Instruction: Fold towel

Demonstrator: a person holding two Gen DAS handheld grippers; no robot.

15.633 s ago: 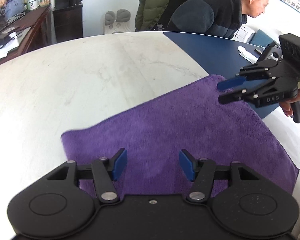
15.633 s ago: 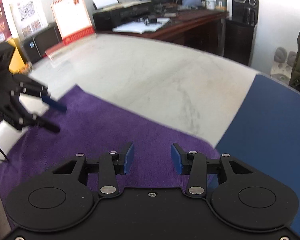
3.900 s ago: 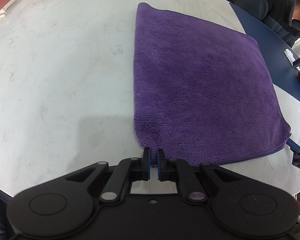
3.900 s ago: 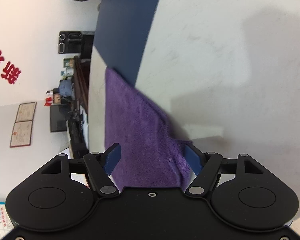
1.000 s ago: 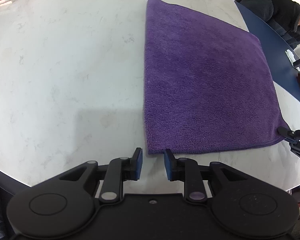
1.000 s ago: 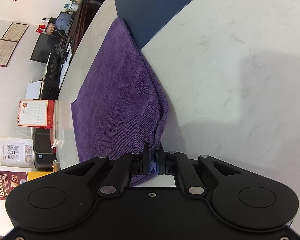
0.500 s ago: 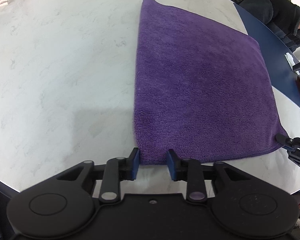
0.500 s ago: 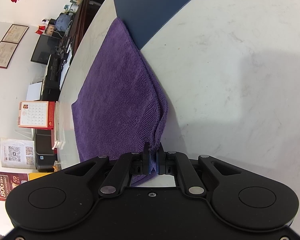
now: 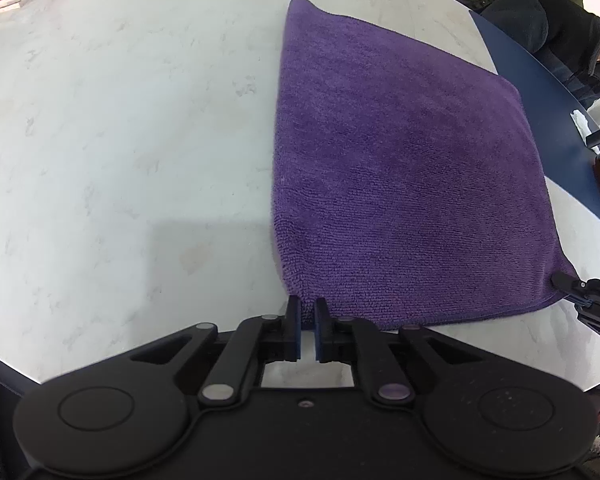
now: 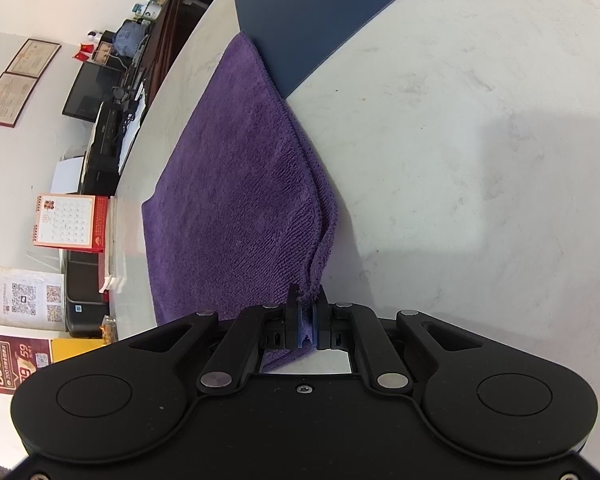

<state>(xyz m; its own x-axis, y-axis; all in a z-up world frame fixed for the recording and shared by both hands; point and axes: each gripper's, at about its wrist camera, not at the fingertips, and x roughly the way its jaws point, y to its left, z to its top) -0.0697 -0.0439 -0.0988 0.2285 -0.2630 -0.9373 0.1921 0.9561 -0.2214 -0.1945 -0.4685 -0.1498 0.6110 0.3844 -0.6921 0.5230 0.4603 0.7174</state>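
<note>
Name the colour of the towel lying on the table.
Purple, plain with no pattern: the towel shows best in the left wrist view.

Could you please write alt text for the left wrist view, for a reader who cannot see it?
The left gripper is shut on the near left corner of a purple towel, already folded and lying flat on a white marble table. At the right edge, the right gripper pinches the towel's other near corner.
</note>
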